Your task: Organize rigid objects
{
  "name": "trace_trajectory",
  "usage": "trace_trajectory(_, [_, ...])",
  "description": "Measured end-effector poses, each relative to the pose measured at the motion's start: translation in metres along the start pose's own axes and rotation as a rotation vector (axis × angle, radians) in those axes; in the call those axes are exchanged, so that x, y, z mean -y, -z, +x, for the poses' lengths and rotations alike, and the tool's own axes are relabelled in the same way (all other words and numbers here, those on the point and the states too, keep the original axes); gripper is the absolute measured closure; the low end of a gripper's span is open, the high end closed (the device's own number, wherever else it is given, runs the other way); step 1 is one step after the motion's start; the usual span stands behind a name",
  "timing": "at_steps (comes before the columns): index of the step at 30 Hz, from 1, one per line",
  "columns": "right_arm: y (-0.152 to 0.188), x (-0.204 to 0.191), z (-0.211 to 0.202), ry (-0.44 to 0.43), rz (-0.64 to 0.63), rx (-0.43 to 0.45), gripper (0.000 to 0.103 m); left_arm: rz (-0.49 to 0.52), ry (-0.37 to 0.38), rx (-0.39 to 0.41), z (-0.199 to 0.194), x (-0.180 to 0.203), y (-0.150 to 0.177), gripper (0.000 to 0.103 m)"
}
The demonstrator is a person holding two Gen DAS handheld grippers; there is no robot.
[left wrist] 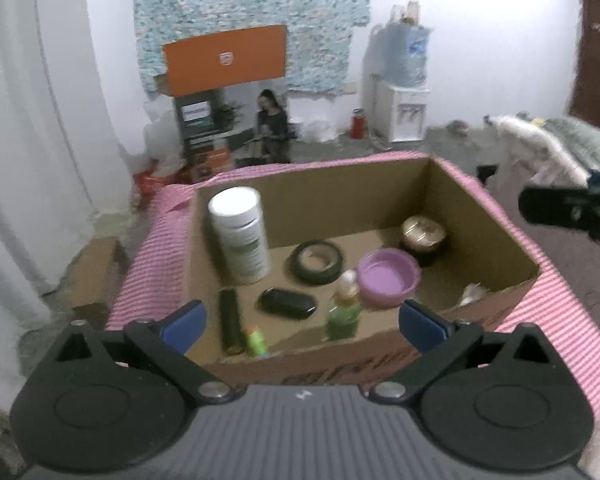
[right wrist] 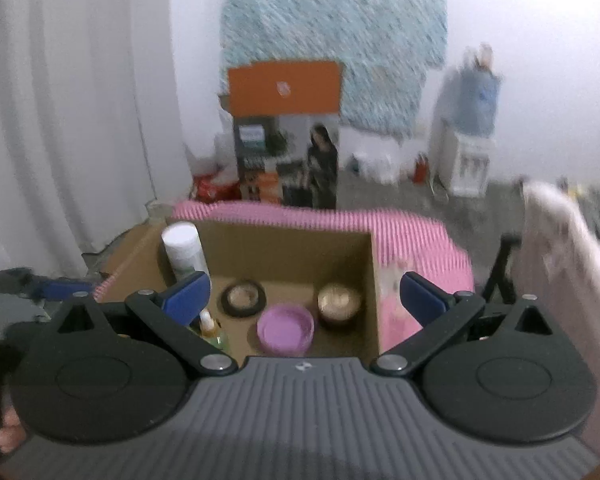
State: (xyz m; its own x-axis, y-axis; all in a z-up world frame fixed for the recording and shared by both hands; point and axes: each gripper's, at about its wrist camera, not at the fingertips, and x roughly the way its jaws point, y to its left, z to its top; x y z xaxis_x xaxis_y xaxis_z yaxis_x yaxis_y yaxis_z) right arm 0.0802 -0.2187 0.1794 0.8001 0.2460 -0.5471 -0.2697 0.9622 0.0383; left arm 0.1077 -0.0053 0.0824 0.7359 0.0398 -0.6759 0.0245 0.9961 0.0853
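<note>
Both grippers empty with fingers spread wide, left gripper (left wrist: 302, 320) and right gripper (right wrist: 305, 298) poised over the cardboard box (left wrist: 500, 240), white bottle (left wrist: 240, 236) upright at back-left, tape roll (left wrist: 317, 261), purple bowl (left wrist: 388, 278), gold-lidded jar (left wrist: 422, 236), green bottle (left wrist: 343, 312) near front wall, pink striped cloth (left wrist: 140, 280) underneath

The cardboard box (left wrist: 236, 368) rests on the striped cloth (left wrist: 140, 280). Inside the box, the tall bottle (left wrist: 240, 236) stands upright at the rear left. Right of it the tape roll (left wrist: 317, 261) lies flat. The round tin (left wrist: 423, 235) sits at the rear right, the shallow bowl (left wrist: 388, 276) just before it. The small dropper bottle (left wrist: 344, 308) stands upright just left of the bowl, the oval case (left wrist: 287, 302) lying further left. A flat bar (left wrist: 230, 326) lies at the front left.
</note>
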Motion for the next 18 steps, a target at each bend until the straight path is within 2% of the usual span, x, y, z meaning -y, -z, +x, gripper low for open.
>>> trace_trajectory(2, [0.016,-0.003,0.009,0.025,0.030,-0.036,0.001,-0.003,-0.049,-0.008,0.000,0.000,0.004,0.000])
trace_trajectory(5, [0.039,-0.009,0.019,0.030,0.053,-0.071,0.001,-0.003,-0.066,-0.022,0.002,-0.005,0.006,0.000])
trace_trajectory(7, [0.049,-0.012,0.025,0.028,0.069,-0.090,0.001,-0.013,-0.062,-0.030,0.004,-0.009,0.007,0.000])
trace_trajectory(14, [0.056,-0.007,0.038,0.032,0.089,-0.122,0.001,-0.191,0.010,-0.088,0.012,-0.031,0.008,0.000])
trace_trajectory(18, [0.055,-0.007,0.045,0.017,0.101,-0.140,0.001,-0.206,-0.007,-0.094,0.013,-0.031,0.008,0.000])
